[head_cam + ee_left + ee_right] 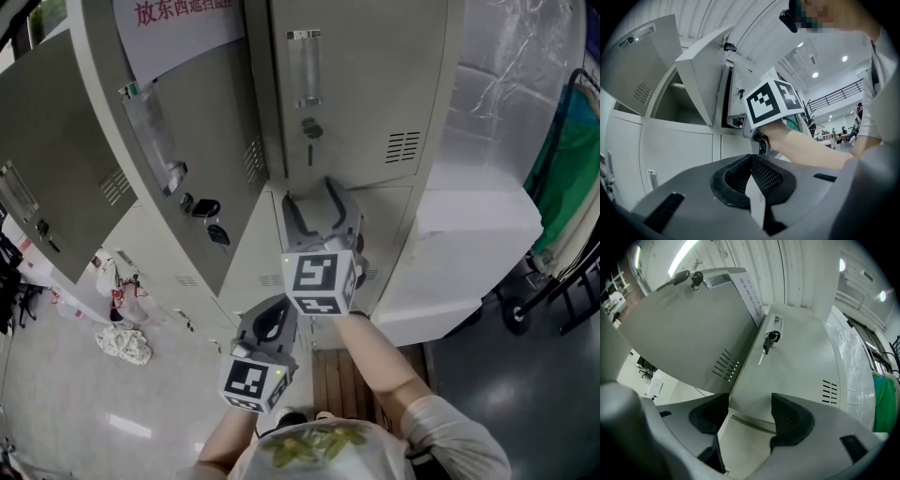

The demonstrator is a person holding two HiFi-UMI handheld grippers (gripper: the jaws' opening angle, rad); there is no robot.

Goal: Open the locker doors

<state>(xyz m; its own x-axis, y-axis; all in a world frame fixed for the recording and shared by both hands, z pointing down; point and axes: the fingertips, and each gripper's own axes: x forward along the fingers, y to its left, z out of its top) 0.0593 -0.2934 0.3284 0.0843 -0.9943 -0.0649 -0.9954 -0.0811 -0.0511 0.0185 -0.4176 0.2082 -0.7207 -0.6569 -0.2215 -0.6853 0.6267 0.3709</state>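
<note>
Doors: flat grey painted steel, louvred vents | compartment [677, 101] behind swung-open door [178, 141]: shadowed, I can't tell contents | closed door [797, 362], key [769, 339] in its lock, sits right of it, just beyond my right gripper [750, 416], jaws wide, nothing gripped | left gripper [752, 180] nearer, jaws together.

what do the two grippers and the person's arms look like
The left gripper and right gripper are grey plastic with black dotted pads. Each carries a white cube with black square markers. The person wears a short light sleeve.
</note>
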